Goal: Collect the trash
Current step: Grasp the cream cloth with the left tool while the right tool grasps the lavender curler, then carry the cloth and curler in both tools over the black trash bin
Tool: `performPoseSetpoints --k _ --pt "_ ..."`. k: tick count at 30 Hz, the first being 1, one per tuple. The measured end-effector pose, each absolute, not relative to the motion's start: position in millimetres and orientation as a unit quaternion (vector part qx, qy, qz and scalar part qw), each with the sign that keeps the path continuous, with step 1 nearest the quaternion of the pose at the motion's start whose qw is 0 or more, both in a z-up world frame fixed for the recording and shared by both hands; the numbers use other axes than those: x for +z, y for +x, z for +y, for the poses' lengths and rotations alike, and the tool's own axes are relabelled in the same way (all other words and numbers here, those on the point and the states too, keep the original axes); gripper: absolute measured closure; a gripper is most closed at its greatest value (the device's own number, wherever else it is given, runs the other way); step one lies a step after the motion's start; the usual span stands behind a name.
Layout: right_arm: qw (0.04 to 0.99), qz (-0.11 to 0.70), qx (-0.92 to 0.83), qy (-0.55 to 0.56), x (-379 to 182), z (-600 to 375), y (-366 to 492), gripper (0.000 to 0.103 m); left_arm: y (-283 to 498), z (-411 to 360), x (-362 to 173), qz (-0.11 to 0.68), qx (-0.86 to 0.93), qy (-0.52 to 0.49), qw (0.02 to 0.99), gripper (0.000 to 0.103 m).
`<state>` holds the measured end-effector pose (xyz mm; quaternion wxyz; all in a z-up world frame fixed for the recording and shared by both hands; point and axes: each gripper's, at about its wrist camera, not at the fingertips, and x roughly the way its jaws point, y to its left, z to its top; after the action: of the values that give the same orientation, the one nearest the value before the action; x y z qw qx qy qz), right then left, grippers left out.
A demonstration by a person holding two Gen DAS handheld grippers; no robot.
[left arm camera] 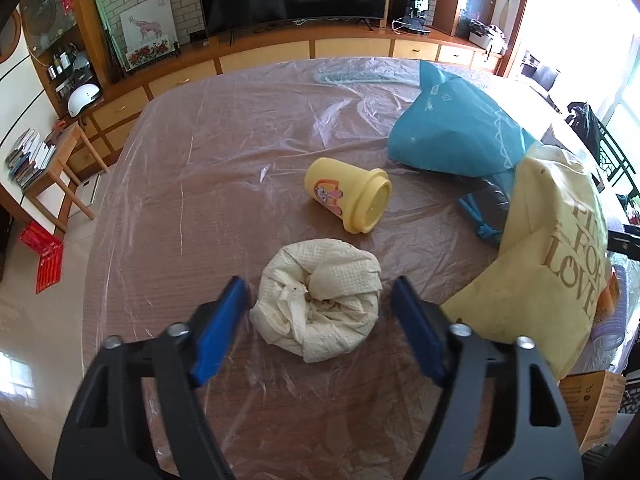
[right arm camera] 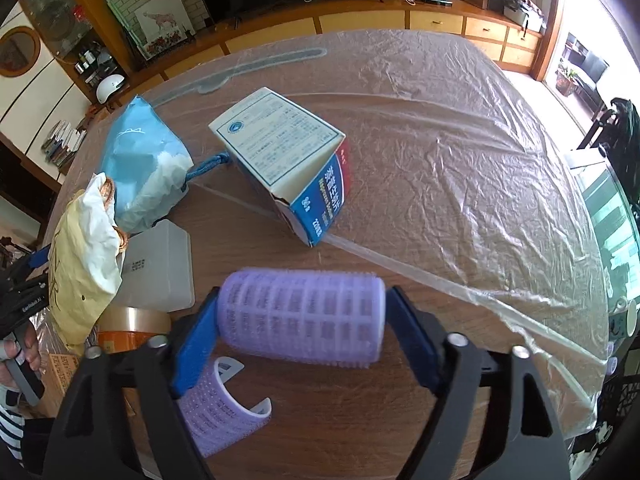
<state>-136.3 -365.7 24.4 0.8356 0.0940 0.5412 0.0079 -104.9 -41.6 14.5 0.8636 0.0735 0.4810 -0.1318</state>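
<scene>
Left gripper [left arm camera: 320, 312] jaws spread around the crumpled napkin [left arm camera: 318, 300]; right gripper [right arm camera: 302, 320] pinching a purple hair roller [right arm camera: 304, 314]; yellow cup [left arm camera: 348, 196] beyond, uncollected.

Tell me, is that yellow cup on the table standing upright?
No, the yellow cup lies tipped on its side on the plastic-covered table, its lidded end pointing toward the lower right, beyond the crumpled paper towel.
</scene>
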Motion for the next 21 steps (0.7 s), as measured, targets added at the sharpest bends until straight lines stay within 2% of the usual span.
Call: performPoseSetpoints --k 1,2,11,21 --pt "0.836 0.541 0.008 0.091 27 -367 -136 0.028 -104 -40 15 0.481 -0.130 0.073 0.864 0.050" --pt "0.837 0.539 0.008 0.092 28 -368 -137 0.028 -104 -39 16 0.483 -0.129 0.069 0.864 0.051" --pt "0.853 0.508 0.020 0.119 51 -387 -142 0.028 -111 -32 33 0.466 -0.129 0.047 0.874 0.052" --pt "0.872 0.463 0.063 0.149 94 -401 -173 0.028 -141 -34 75 0.431 -0.144 0.029 0.890 0.052"
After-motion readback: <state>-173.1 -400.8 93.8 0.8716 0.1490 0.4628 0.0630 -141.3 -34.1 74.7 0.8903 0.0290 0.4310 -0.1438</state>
